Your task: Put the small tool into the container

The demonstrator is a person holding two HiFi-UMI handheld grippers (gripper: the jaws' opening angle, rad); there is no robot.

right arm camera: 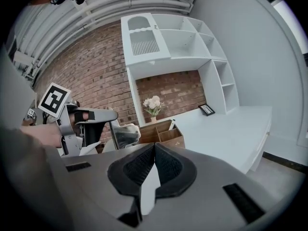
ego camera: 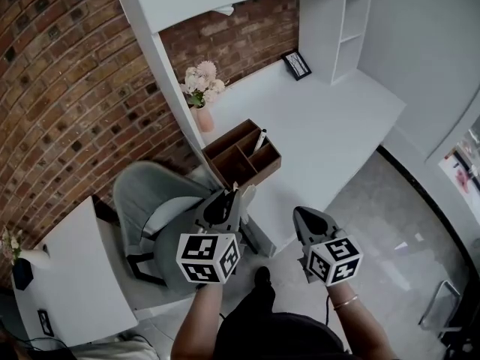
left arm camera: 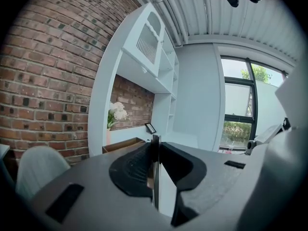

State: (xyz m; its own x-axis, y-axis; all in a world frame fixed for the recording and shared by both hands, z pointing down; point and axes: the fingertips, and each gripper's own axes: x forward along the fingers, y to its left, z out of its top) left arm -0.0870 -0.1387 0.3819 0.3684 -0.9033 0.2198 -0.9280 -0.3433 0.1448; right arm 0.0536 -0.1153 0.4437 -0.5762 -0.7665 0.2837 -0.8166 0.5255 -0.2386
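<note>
A brown wooden container (ego camera: 238,156) with open compartments stands at the near left edge of the white desk (ego camera: 330,118). A small white tool (ego camera: 259,139) leans upright in its right rear compartment, and the right gripper view shows the tool (right arm camera: 172,124) in the container (right arm camera: 163,133) too. My left gripper (ego camera: 237,195) hovers just in front of the container, jaws together and nothing seen between them. My right gripper (ego camera: 298,214) hangs off the desk's front edge, also shut and empty. The left gripper view shows its closed jaws (left arm camera: 155,141) with the container (left arm camera: 126,144) beyond.
A grey chair (ego camera: 150,208) sits left of the grippers, under the desk's end. A vase of pale flowers (ego camera: 202,88) stands behind the container by the brick wall. A small framed picture (ego camera: 297,64) leans at the back. A white side table (ego camera: 75,276) is at lower left.
</note>
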